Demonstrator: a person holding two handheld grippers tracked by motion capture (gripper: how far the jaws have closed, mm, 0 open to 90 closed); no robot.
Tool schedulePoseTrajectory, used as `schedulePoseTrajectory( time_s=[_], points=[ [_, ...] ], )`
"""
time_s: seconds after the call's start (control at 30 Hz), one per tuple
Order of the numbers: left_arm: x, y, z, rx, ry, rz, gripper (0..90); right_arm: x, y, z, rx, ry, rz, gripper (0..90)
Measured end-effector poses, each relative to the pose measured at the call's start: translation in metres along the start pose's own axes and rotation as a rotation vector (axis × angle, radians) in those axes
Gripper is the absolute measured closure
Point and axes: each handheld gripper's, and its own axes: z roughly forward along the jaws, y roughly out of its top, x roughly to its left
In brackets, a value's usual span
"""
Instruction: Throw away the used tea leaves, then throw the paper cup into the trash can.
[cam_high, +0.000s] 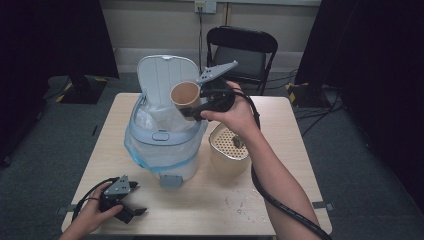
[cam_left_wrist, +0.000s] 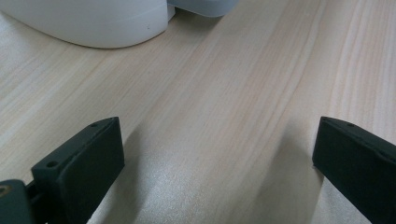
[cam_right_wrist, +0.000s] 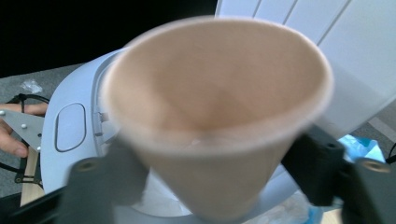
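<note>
Hovering over the bin's (cam_high: 165, 145) open rim (lid up): paper cup (cam_high: 185, 94).

A staged recording room, of laboratory or studio kind rather than a home, is indicated. A light wooden table (cam_high: 210, 200) is set alone at the centre of the frame on grey carpet (cam_high: 45, 150). Black curtains (cam_high: 45, 35) are hung at the upper left and upper right, and the base of a stand (cam_high: 82, 90) is seen beneath the left one. A black folding chair (cam_high: 242, 52) is placed against a plain pale wall at the top centre, where a wall socket (cam_high: 205, 6) with a cable is fitted. Yellow-black tape (cam_high: 300, 90) and loose cables are seen on the floor at the right.
</note>
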Motion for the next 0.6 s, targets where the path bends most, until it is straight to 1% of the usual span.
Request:
schedulePoseTrajectory(
  time_s=[0.07,0.2,0.43,0.6],
  points=[
    [0.0,0.0,0.0,0.0,0.0,0.0,1.5,0.0,0.0,0.001,0.001,0.004,0.015,22.8],
    [0.0,0.0,0.0,-0.001,0.002,-0.003,1.5,0.001,0.001,0.0,0.002,0.012,0.011,20.0],
    [-0.001,0.0,0.0,-0.002,0.003,-0.005,1.5,-0.005,-0.001,-0.009,-0.024,0.014,0.038,19.7],
    [0.0,0.0,0.0,-0.002,0.003,-0.005,1.5,-0.009,-0.004,-0.014,-0.018,0.008,0.05,18.8]
  ],
)
